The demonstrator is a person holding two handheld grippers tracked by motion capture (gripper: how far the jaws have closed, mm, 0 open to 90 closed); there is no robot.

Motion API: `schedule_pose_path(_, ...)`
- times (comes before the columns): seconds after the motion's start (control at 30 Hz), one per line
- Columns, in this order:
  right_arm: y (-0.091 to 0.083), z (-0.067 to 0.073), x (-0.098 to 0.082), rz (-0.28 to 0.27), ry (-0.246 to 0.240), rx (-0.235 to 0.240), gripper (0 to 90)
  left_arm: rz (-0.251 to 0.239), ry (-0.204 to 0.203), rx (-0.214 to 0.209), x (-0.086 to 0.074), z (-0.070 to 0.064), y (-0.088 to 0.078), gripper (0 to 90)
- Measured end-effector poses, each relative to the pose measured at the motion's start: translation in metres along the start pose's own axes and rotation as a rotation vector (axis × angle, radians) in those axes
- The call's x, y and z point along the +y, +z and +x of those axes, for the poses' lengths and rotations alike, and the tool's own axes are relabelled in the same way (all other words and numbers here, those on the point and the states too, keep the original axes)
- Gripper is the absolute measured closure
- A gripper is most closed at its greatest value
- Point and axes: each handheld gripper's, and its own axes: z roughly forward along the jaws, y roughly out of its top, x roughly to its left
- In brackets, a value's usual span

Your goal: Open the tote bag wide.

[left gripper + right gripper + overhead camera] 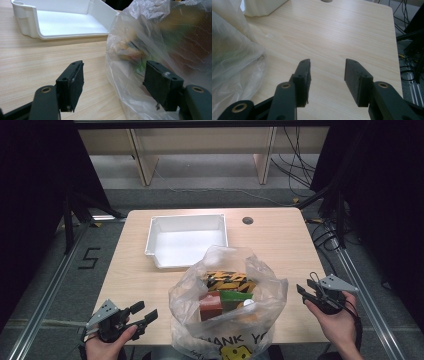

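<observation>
- Plastic bag (227, 307): we see it standing on the surface (280, 250) between both grippers; its foot is cut off by the picture's lower edge, print partly unreadable.
- Contents: a striped yellow-black pack (229, 281), red box (211, 305) and green item (235, 296); through the film we cannot identify them further.
- Left gripper (140, 314): fingers apart, nothing between; the bag lies just beside its right finger (160, 83).
- Right gripper (306, 292): fingers apart over bare wood.
- White tray (151, 240): beyond the bag.

A plastic bag (227, 307) of packaged items sits at the table's (280, 245) near edge, a tray (186, 240) just behind it, grippers flanking the bag
</observation>
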Motion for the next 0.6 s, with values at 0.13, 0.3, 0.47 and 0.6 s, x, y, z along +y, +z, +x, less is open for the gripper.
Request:
schedule_pose_path(0.13, -0.001, -0.001, 0.0, -0.009, 0.014, 0.006, 56.8, 0.003, -0.011, 0.016, 0.001, 0.0, -0.001, 32.1)
schedule_pose_path(0.3, -0.005, -0.003, 0.003, -0.063, 0.009, 0.002, 58.0, -0.021, -0.018, 0.001, 0.004, -0.002, -0.001, 33.5)
schedule_pose_path(0.47, -0.023, 0.002, 0.017, -0.139, 0.052, 0.021, 61.7, -0.088, -0.027, -0.04, 0.023, -0.01, -0.007, 35.3)
schedule_pose_path(0.6, -0.04, 0.013, 0.037, -0.193, 0.054, 0.097, 64.9, -0.102, 0.004, -0.066, 0.041, -0.022, -0.008, 36.9)
